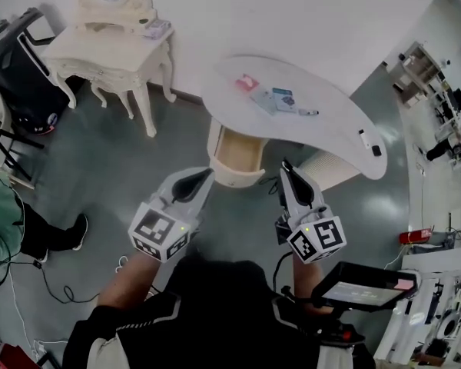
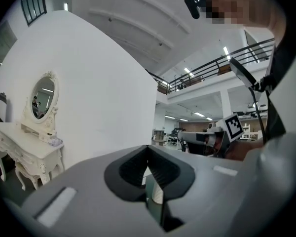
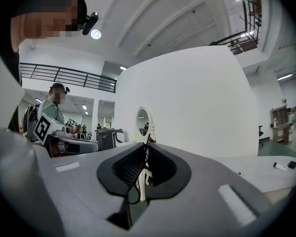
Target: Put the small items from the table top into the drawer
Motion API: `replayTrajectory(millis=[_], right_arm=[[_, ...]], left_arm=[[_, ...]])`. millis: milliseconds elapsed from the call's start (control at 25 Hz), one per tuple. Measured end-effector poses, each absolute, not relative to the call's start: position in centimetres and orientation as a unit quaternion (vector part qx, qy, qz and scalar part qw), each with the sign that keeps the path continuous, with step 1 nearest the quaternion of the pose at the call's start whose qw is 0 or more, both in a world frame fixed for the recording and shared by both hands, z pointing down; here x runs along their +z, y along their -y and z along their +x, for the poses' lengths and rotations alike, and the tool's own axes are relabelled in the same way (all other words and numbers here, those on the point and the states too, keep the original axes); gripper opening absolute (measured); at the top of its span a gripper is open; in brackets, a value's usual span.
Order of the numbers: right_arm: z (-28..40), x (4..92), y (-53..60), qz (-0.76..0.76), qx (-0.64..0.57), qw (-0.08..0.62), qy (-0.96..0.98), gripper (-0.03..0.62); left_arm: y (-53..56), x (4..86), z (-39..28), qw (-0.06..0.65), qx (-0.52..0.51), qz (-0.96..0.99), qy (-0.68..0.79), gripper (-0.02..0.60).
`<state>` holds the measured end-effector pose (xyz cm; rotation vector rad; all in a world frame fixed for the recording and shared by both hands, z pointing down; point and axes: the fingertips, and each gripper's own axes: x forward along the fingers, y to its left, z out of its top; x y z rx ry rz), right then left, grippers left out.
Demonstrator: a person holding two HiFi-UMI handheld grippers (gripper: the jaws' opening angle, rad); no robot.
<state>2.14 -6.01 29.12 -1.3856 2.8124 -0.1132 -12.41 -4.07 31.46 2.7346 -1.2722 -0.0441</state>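
Observation:
A white curved table (image 1: 334, 133) carries several small items: a red one (image 1: 247, 82), a grey card (image 1: 264, 101), a blue one (image 1: 283, 98), a small marker (image 1: 308, 112), and a white piece (image 1: 364, 138) beside a black piece (image 1: 376, 151). Under its front edge a drawer (image 1: 234, 156) stands pulled out. My left gripper (image 1: 203, 175) and right gripper (image 1: 286, 167) hover in front of the drawer, short of the table, both shut and holding nothing. In the right gripper view the table top (image 3: 259, 169) shows the white piece (image 3: 280, 166) and the black piece (image 3: 292, 164).
A white vanity table with an oval mirror (image 1: 111, 48) stands at the back left, next to a black chair (image 1: 15, 68). A person in green (image 1: 0, 221) stands at the left, with cables on the floor. Shelving (image 1: 453, 114) lines the right side.

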Motion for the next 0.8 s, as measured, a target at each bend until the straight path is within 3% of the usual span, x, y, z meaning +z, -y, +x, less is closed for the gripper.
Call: replayTrajectory(millis=[280, 800], right_arm=[[0.5, 29.3, 8.4, -0.436, -0.039, -0.003, -0.899, 0.028], [2.9, 29.4, 16.5, -0.392, -0.040, 0.025, -0.919, 0.028]], left_arm=[[6.4, 32.2, -14.1, 0.078, -0.022, 0.901, 0.426, 0.000], [14.1, 31.2, -10.9, 0.063, -0.014, 0.886, 0.458, 0.000]])
